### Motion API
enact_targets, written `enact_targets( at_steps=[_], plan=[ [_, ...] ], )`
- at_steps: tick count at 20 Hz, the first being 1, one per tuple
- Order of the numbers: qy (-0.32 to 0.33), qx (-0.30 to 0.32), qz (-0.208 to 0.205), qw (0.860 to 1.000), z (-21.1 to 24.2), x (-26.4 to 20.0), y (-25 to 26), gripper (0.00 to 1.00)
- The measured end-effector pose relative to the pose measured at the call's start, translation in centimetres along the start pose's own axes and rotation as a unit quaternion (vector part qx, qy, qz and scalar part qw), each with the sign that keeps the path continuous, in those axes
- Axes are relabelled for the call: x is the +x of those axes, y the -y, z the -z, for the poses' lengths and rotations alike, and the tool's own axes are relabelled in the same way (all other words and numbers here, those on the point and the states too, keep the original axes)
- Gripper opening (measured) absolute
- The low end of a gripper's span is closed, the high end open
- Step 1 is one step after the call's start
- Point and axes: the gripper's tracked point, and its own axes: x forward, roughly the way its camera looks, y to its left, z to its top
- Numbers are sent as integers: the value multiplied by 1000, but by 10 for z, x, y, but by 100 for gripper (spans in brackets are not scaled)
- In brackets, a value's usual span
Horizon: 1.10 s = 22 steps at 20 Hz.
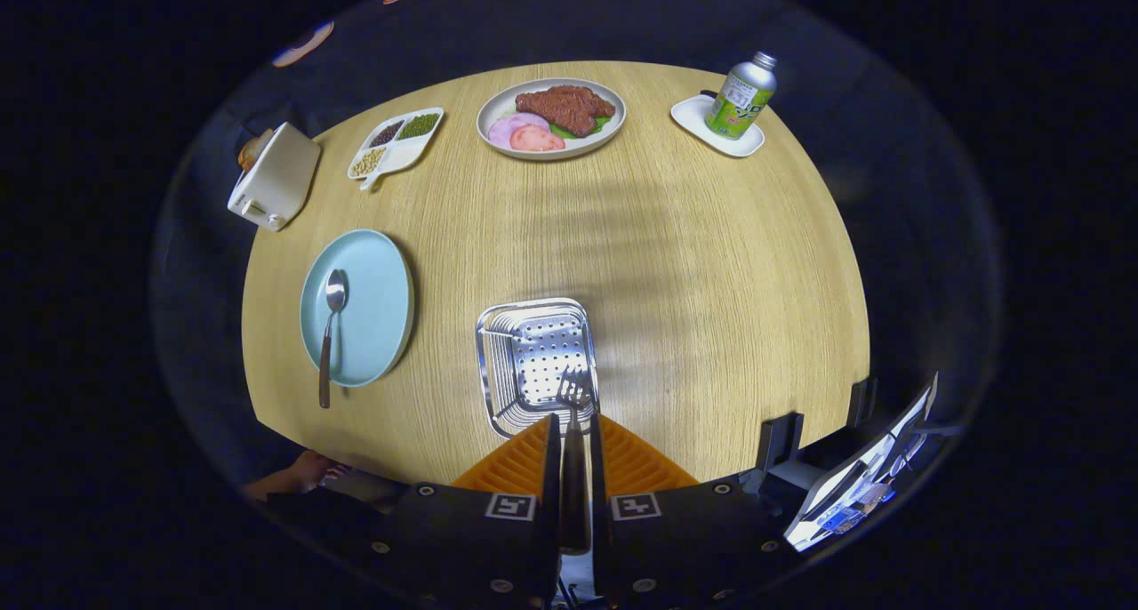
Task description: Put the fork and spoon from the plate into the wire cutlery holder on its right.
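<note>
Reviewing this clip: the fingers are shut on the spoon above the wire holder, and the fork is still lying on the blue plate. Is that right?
Not quite: the two are swapped. In the gripper view the gripper has its fingers shut on the fork, its tines over the wire cutlery holder, and the spoon is what lies on the blue plate.

The gripper points forward over the near edge of the table, its two fingers drawn close together with only a narrow slot between them. They press from both sides on the handle of a fork, which runs straight along the slot with its tines sticking out just ahead of the fingertips. To the left of the gripper, beside the table's near-left edge, part of a person's hand shows.
</note>
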Motion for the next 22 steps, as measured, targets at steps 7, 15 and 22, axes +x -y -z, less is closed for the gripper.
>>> enact_targets(
  at_steps=[7, 15, 22],
  plan=[
    [67, 28, -60, 996, -31, -24, -45, 27],
    [101, -23, -118, 988, -49, -27, -129, 79],
    [74, -68, -142, 985, -37, -1, -208, 87]
  ],
)
